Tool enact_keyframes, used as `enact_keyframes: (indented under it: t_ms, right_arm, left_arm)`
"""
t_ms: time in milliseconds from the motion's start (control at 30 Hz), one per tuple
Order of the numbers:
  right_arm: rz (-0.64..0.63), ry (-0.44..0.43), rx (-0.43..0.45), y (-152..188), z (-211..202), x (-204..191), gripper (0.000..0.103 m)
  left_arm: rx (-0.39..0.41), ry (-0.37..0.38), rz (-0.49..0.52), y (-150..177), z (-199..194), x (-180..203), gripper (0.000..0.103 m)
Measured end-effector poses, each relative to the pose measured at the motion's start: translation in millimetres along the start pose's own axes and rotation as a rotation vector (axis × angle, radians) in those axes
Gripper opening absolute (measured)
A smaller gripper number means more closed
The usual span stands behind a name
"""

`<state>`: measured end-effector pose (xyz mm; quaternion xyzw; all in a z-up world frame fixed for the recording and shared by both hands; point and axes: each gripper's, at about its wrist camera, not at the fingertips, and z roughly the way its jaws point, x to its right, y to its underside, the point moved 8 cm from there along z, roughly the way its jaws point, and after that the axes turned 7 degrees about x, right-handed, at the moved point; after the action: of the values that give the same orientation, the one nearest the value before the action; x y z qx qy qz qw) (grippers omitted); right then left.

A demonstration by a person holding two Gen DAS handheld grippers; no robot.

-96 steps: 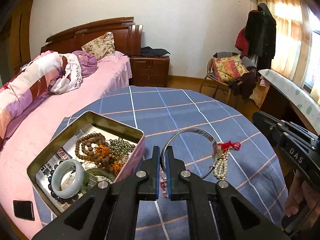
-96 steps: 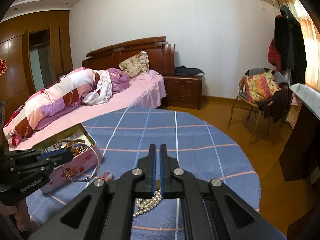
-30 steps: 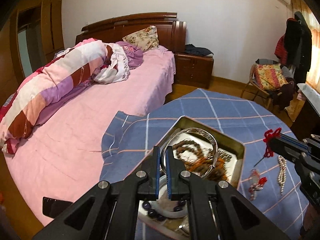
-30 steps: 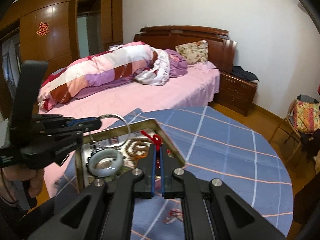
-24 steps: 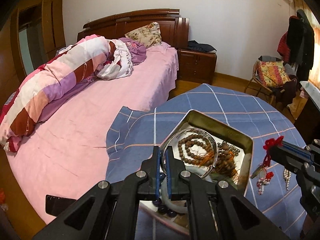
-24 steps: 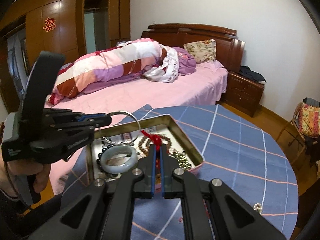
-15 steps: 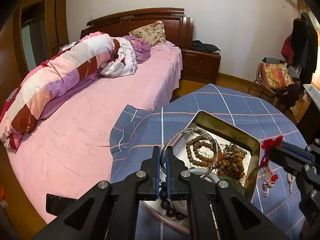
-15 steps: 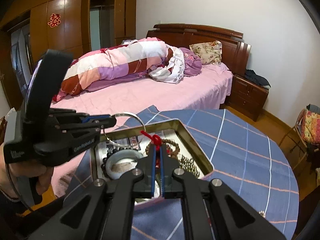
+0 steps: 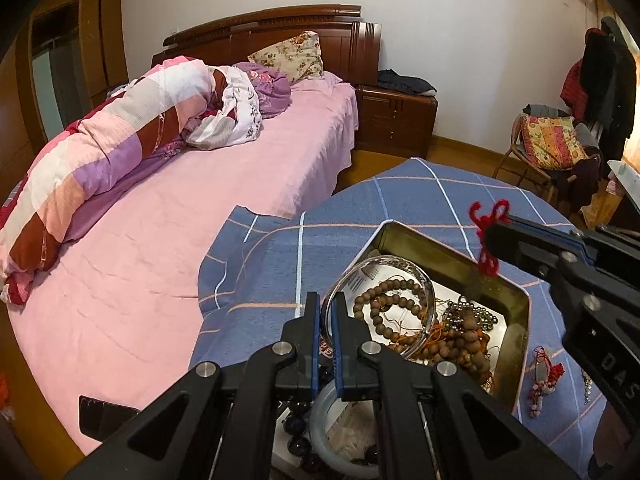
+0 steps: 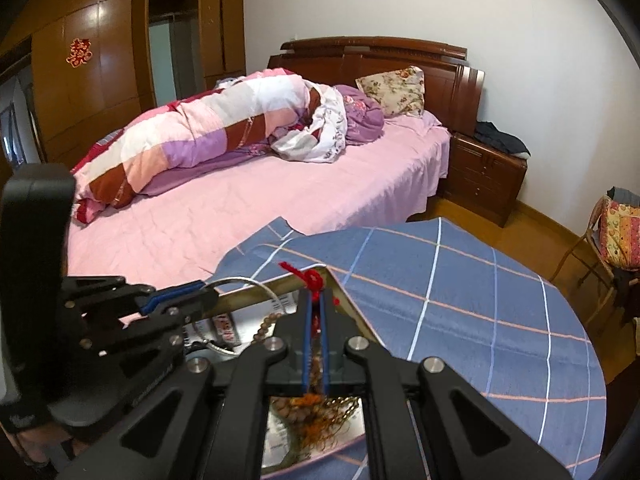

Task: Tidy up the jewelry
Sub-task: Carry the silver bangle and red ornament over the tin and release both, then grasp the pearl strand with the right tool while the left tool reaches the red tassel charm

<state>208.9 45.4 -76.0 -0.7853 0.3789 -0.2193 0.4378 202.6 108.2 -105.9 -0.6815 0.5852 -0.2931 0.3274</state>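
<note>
- The left gripper (image 9: 327,312) sits nearest, at 6 o'clock in its own view, its jaws pinched narrow on the rim of a silver bangle (image 9: 378,306), which hangs tilted above the tin.
- The right gripper (image 10: 315,312) has its jaws nearly closed on a red knotted cord (image 10: 314,280); the knot pokes out past the fingertips, and whatever hangs below it is hidden between the fingers.
- Just under both tools is an open metal tin (image 9: 448,260) on the table, with a brown bead bracelet (image 9: 386,306) seen through the bangle, a heap of wooden and metallic beads (image 9: 468,328) toward 3 o'clock of it, and a pale jade bangle (image 9: 320,420) with dark beads at the near end, partly hidden by the left gripper's fingers.
- At 4 o'clock of the tin, on the cloth, lies a small red-tasselled charm (image 9: 542,380).
- The table wears a blue checked cloth (image 9: 408,208) with white and orange lines.
- Beyond it, toward 10 o'clock, a bed with a pink sheet (image 9: 192,208) carries a rolled patchwork quilt (image 9: 112,140) and a floral pillow (image 9: 288,54) at the wooden headboard.
- At 12 o'clock stands a dark wooden nightstand (image 9: 396,120).
- Farthest, at 2 o'clock, a chair holds a colourful cushion (image 9: 552,142).
</note>
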Motion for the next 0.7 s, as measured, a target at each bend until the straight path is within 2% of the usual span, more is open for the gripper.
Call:
enact_keyframes:
  t_ms: [167,267,333,400,467,500,533,567,600,700]
  right_arm:
    - [-0.015,0.006,-0.021,0.2,11.6,-0.8,0.005]
    - [-0.020,-0.018,-0.033,1.3,18.1,-4.5,0.006]
    - [-0.033,-0.008,-0.021,2.5,16.7,-4.2,0.019]
    - [-0.014,-0.024,-0.023,7.8,12.7,-0.9,0.054]
    - [0.012,-0.023,-0.009,11.1,5.0,6.9,0.061]
    - [0.014,-0.020,-0.006,12.8,1.9,10.1,0.061]
    - [0.010,-0.013,-0.003,16.3,-4.3,14.6,0.061]
    - [0.015,-0.009,0.004,18.8,-10.6,19.7,0.063]
    - [0.024,-0.004,0.012,21.0,-17.4,26.0,0.069]
    - [0.082,0.035,0.037,26.4,-37.0,52.5,0.076]
  left_arm:
    - [-0.001,-0.003,0.004,2.6,4.9,-0.2,0.005]
    - [0.002,0.005,-0.013,2.6,4.8,0.3,0.006]
    - [-0.005,0.024,-0.017,4.6,4.1,2.4,0.009]
    - [-0.007,0.032,-0.006,7.7,1.7,6.4,0.016]
    - [-0.007,0.042,0.000,9.2,-0.2,9.8,0.037]
    - [0.003,0.047,-0.001,9.5,-3.4,11.6,0.042]
    - [0.016,0.036,0.001,8.7,-6.8,11.8,0.057]
    - [0.025,0.023,0.006,8.1,-8.8,11.4,0.066]
    - [0.040,0.017,0.004,7.2,-12.0,10.8,0.067]
    - [0.031,0.014,-0.022,8.1,-12.4,7.7,0.068]
